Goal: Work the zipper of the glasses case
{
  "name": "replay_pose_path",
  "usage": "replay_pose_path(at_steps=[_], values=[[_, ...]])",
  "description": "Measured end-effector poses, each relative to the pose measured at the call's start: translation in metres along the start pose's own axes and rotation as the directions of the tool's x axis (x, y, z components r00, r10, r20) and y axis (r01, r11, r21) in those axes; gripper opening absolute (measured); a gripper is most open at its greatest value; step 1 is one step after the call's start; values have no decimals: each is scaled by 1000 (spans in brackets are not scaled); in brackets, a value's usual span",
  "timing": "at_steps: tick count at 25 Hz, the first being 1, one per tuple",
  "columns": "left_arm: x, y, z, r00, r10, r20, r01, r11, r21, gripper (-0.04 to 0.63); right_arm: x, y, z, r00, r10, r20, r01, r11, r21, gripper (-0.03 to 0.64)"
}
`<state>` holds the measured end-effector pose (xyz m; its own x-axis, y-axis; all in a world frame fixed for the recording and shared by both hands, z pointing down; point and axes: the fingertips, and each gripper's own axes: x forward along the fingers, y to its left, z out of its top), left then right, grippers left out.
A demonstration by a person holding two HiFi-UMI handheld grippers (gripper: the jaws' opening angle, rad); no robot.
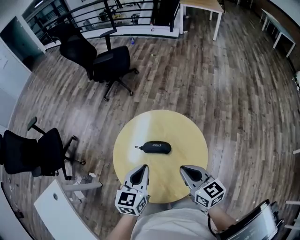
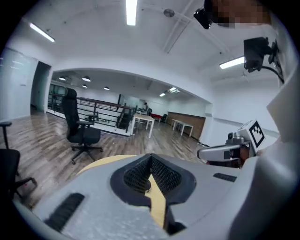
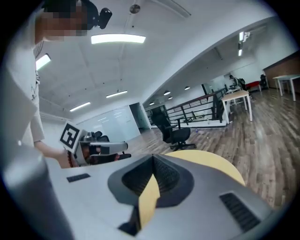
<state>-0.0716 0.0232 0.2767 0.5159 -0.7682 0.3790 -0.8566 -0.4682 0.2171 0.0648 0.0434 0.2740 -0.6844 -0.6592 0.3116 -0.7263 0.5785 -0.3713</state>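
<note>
A black glasses case [image 1: 156, 147] lies shut near the middle of the round yellow table [image 1: 187, 136], its zipper pull [image 1: 138, 148] sticking out at its left end. My left gripper [image 1: 142, 168] hovers over the table's near edge, a short way in front of the case and apart from it, jaws closed on nothing. My right gripper [image 1: 184, 169] hangs beside it to the right, also shut and empty. In the left gripper view the jaw tips [image 2: 150, 157] meet, with the right gripper [image 2: 220, 152] alongside. In the right gripper view the tips [image 3: 152, 159] meet too.
A black office chair [image 1: 105, 61] stands beyond the table and another [image 1: 33, 152] at the left. A white desk corner [image 1: 56, 211] sits at lower left, a laptop [image 1: 258, 225] at lower right. Wooden floor surrounds the table; a railing and white tables [image 1: 201, 7] are far back.
</note>
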Motion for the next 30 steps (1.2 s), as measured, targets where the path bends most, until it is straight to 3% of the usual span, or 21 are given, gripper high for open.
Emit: replay_pose_path(at_steps=[3, 8, 12, 19, 30], values=[[-44, -6, 7, 993, 102, 63, -100, 995, -28, 6, 6, 38, 31, 999, 20, 41, -19, 999, -30, 2], [-82, 2, 14, 977, 163, 137, -148, 982, -113, 6, 18, 85, 38, 999, -2, 50, 3, 999, -32, 0], [-83, 12, 33, 972, 155, 179, -145, 987, -65, 6, 33, 98, 41, 999, 27, 30, -24, 995, -94, 0], [-84, 10, 51, 971, 118, 207, -137, 987, 80, 5, 44, 107, 41, 1000, 13, 20, -11, 993, -115, 1], [-81, -26, 37, 974, 86, 209, -114, 986, 121, 6, 16, 100, 26, 1000, 7, 29, -2, 989, -146, 0]])
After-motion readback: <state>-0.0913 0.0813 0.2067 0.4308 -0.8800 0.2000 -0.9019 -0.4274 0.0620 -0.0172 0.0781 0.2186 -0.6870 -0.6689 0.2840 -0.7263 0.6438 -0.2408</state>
